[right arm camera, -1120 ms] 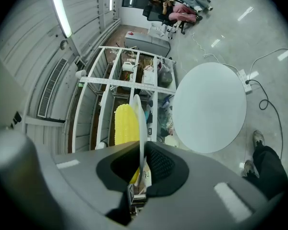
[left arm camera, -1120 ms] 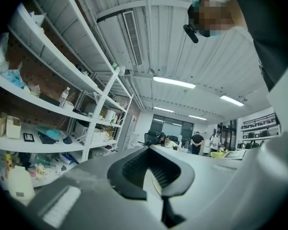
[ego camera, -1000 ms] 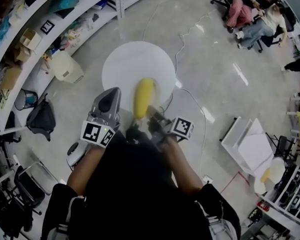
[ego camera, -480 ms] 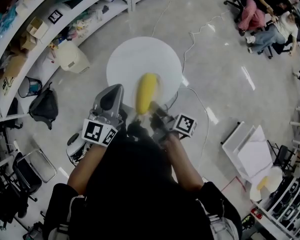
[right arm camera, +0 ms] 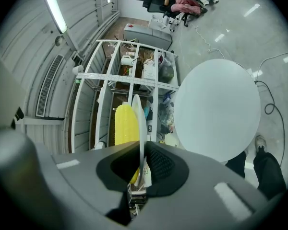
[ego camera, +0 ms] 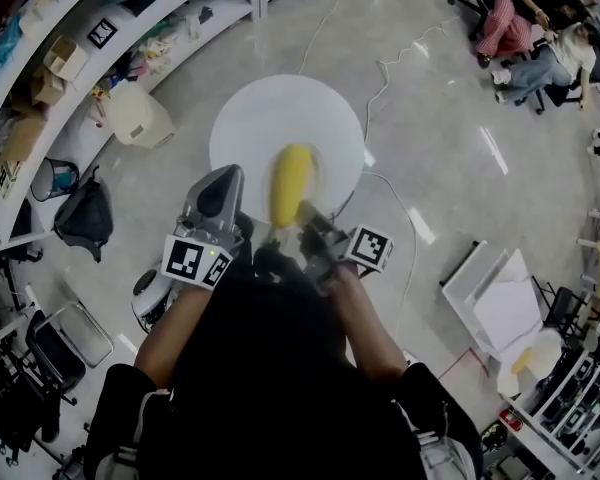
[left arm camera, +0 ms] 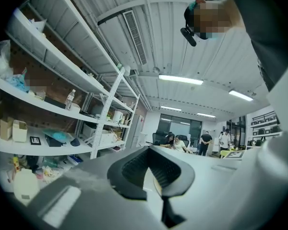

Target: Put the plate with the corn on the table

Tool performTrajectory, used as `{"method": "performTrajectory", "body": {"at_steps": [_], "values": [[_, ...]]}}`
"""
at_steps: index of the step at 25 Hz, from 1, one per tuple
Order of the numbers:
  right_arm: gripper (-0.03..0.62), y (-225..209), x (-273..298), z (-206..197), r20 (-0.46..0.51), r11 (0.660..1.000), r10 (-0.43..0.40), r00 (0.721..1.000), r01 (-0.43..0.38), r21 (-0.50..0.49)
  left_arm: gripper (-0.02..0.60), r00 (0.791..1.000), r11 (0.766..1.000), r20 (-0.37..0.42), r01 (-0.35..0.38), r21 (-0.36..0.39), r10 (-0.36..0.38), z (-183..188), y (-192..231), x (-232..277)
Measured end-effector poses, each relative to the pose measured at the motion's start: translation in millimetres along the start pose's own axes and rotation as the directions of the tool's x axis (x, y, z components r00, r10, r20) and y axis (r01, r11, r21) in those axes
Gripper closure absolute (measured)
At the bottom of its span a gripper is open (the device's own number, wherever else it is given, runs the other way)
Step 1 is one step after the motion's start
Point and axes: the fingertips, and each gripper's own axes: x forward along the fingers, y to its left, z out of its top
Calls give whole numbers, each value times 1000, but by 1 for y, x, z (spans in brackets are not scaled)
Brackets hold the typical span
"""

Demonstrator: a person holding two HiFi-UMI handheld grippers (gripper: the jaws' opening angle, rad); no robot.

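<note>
The right gripper [right arm camera: 143,159] has its jaws clamped on the rim of the thin white plate [right arm camera: 140,114], and the plate carries one yellow corn cob [ego camera: 292,183] lying lengthwise on it. In the head view plate and corn hang at the 6 o'clock edge of the round white worktop [ego camera: 280,118], not set down on it. The left gripper [ego camera: 218,196] sits at the cob's 9 o'clock, its jaws a narrow slit apart with nothing gripped.
</note>
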Motion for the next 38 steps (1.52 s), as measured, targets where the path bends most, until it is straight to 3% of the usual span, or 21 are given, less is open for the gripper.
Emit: {"method": "performTrajectory", "body": {"at_steps": [18, 38], "values": [[556, -2, 67, 42, 12, 1000, 16, 1000, -16, -12, 581, 999, 999, -28, 26, -39, -27, -4, 62, 65], [554, -37, 107, 74, -4, 1000, 18, 1000, -18, -8, 581, 997, 997, -78, 6, -70, -11, -53, 103, 104]]}}
